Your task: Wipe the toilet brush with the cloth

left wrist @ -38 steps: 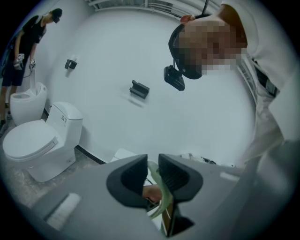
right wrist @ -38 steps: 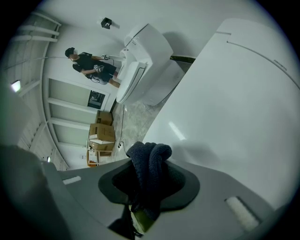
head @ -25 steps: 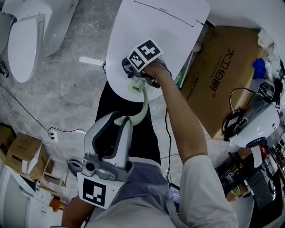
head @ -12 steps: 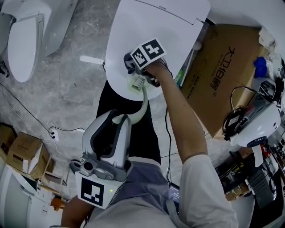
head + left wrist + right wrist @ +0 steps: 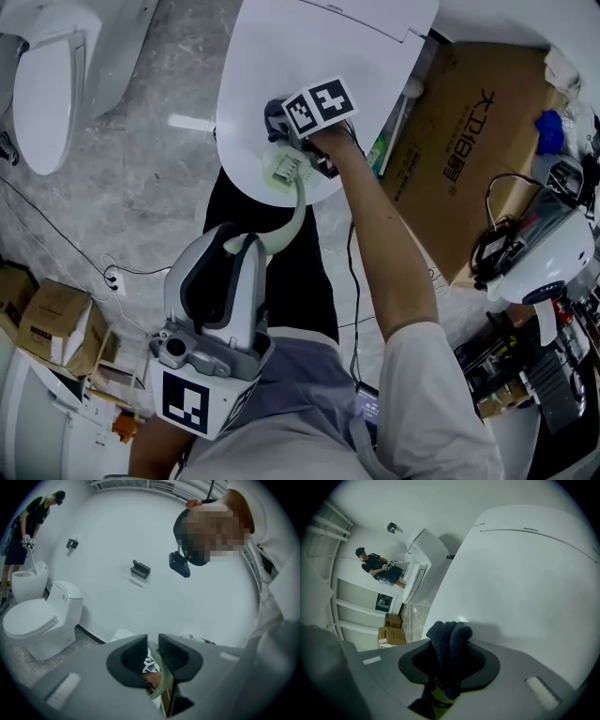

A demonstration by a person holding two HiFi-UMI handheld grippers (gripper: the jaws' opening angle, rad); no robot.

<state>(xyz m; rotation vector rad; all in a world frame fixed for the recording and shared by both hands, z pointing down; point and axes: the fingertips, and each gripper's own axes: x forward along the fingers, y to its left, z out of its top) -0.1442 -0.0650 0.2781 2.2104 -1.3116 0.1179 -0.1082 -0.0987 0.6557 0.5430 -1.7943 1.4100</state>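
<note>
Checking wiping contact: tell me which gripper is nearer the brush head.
Right. The right gripper, shut on the cloth, is at the brush head; the left gripper clamps the far end of the handle.

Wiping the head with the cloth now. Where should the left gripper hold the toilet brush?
Its thin curved handle, at the near end, approached from your body's side, where the left gripper is shut on it. The handle arcs toward you, leaving the brush head clear for the cloth in the right gripper.
</note>
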